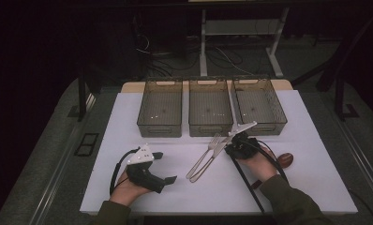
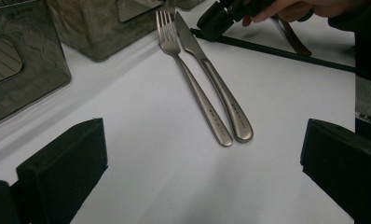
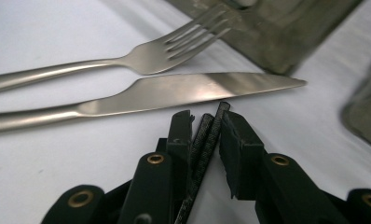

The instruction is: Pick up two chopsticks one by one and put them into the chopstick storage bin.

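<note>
A steel fork (image 1: 203,157) and knife (image 1: 212,160) lie side by side on the white table top, tips toward the bins. My right gripper (image 1: 228,149) sits just right of the knife tip. In the right gripper view its jaws (image 3: 207,116) are pressed together on a thin black textured strip (image 3: 204,140), close beside the knife blade (image 3: 183,91) and fork (image 3: 146,58). The strip (image 1: 248,185) runs back to the table's front edge. My left gripper (image 1: 165,167) rests at the near left, open and holding nothing, facing the fork (image 2: 193,84) and knife (image 2: 221,88).
Three smoky see-through bins (image 1: 159,129) (image 1: 210,129) (image 1: 264,127) stand in a row at the back of the white sheet. A brown rounded object (image 1: 286,159) lies right of the right hand. Bare white surface (image 1: 184,197) lies between the hands.
</note>
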### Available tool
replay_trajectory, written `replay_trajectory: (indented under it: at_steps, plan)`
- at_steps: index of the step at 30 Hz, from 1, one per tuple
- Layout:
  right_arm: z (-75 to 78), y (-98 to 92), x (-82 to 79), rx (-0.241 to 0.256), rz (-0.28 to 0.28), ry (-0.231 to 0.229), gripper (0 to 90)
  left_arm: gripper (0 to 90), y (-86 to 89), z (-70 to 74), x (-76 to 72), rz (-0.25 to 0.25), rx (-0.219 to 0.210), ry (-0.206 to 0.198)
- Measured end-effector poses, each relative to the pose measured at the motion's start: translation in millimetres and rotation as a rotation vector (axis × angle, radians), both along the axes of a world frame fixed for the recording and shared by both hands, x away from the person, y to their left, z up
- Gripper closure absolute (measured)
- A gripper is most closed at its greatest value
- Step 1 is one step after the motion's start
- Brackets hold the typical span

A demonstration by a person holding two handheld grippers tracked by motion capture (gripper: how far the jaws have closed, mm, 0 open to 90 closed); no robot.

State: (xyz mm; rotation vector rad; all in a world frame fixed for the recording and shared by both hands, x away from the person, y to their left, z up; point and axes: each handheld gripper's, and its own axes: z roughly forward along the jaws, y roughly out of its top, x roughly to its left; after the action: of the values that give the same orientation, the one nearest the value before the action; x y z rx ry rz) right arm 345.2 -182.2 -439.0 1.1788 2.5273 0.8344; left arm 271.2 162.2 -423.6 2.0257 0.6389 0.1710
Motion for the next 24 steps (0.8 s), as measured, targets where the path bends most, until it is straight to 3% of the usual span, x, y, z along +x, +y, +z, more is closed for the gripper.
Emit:
replay_trajectory:
  at_steps: [15,21,24]
  plan:
    - [2.6,10.9,-17.9,-0.032,0.158,0.011,73.5,0.0,0.1,0.3,-0.1,-0.001,0.000,-0.001]
    - [1.9,9.9,-18.6,-0.010,0.168,0.016,71.8,0.0,-0.5,0.1,-0.3,-0.001,0.000,0.000]
    - [6.5,4.7,-19.8,0.036,0.159,0.009,68.6,0.0,0.2,0.4,-0.1,-0.001,0.000,-0.001]
